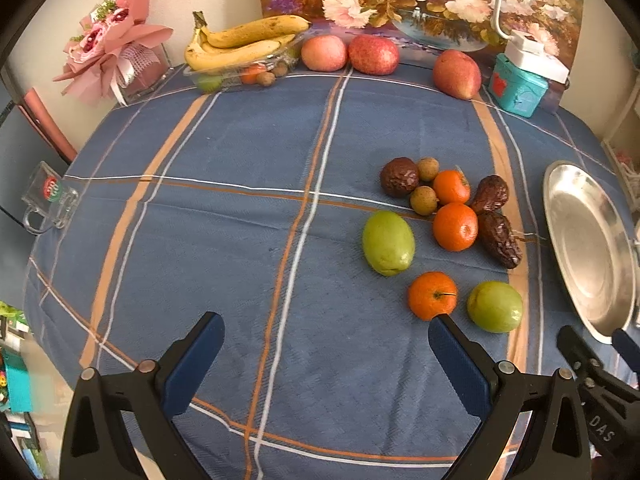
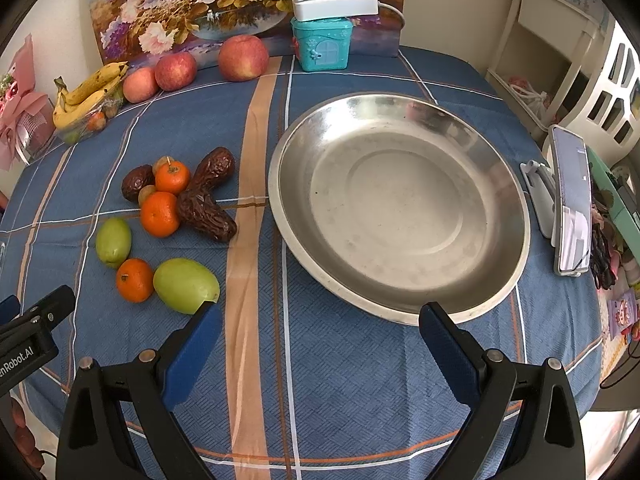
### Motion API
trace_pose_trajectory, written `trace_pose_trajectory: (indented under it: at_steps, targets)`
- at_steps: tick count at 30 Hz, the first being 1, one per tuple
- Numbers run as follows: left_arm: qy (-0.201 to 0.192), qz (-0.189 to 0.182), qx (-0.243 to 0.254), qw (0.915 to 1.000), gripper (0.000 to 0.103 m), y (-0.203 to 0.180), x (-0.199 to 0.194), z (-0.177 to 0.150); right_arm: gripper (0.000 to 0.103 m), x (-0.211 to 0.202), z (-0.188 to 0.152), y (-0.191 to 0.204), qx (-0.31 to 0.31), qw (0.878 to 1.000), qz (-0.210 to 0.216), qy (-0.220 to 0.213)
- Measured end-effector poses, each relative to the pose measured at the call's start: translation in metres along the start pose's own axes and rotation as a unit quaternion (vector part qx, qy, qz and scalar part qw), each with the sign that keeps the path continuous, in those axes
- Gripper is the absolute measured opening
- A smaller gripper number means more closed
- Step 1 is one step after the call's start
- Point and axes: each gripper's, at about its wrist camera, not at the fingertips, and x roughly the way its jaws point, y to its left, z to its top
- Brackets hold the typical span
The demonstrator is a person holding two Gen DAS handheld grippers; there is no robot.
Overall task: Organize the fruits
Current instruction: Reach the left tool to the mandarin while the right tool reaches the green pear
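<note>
A cluster of loose fruit lies on the blue plaid tablecloth: three mandarins [image 1: 455,227], two green fruits [image 1: 388,243], two brown dates [image 1: 499,239], a dark passion fruit [image 1: 399,176] and two small longans [image 1: 424,200]. The cluster also shows in the right wrist view, with the nearest green fruit [image 2: 185,285] by my right gripper's left finger. An empty steel dish [image 2: 400,204] stands right of the fruit. My left gripper [image 1: 326,334] is open and empty, near the front mandarin [image 1: 432,295]. My right gripper [image 2: 320,326] is open and empty before the dish.
Bananas [image 1: 240,44] on a clear tray and three red apples [image 1: 374,55] sit at the table's back by a flower painting. A teal box [image 2: 322,43] with a white adapter, a pink bouquet [image 1: 112,48], a glass mug [image 1: 50,200] and a phone on a stand [image 2: 570,204] ring the table edges.
</note>
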Motion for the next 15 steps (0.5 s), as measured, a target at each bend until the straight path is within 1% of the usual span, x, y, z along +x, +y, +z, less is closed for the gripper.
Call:
trace_pose_trajectory:
  at_steps: [4, 6, 9, 10, 12, 15]
  targets:
    - [-0.010, -0.020, -0.001, 0.9998, 0.103, -0.002, -0.001, 0.004, 0.099, 0.000, 0.004, 0.001, -0.001, 1.000, 0.007, 0.005]
    - [-0.016, -0.041, -0.007, 0.9990, 0.103, -0.001, -0.001, 0.007, 0.099, 0.000, 0.004, 0.002, -0.002, 1.000, 0.014, 0.005]
    - [-0.023, -0.043, -0.016, 0.9987, 0.103, 0.003, 0.001, 0.012, 0.099, 0.001, 0.007, 0.006, -0.002, 0.999, 0.039, 0.005]
    - [-0.022, -0.043, -0.017, 0.9987, 0.103, 0.004, 0.003, 0.014, 0.099, 0.003, 0.010, 0.007, 0.000, 0.999, 0.052, 0.007]
    - [-0.012, -0.058, -0.028, 0.9978, 0.103, 0.006, 0.011, 0.018, 0.099, 0.005, 0.013, 0.011, 0.005, 0.997, 0.074, 0.010]
    - [0.005, -0.082, -0.055, 0.9950, 0.103, 0.014, 0.021, 0.023, 0.099, 0.006, 0.017, 0.020, -0.004, 0.997, 0.081, 0.005]
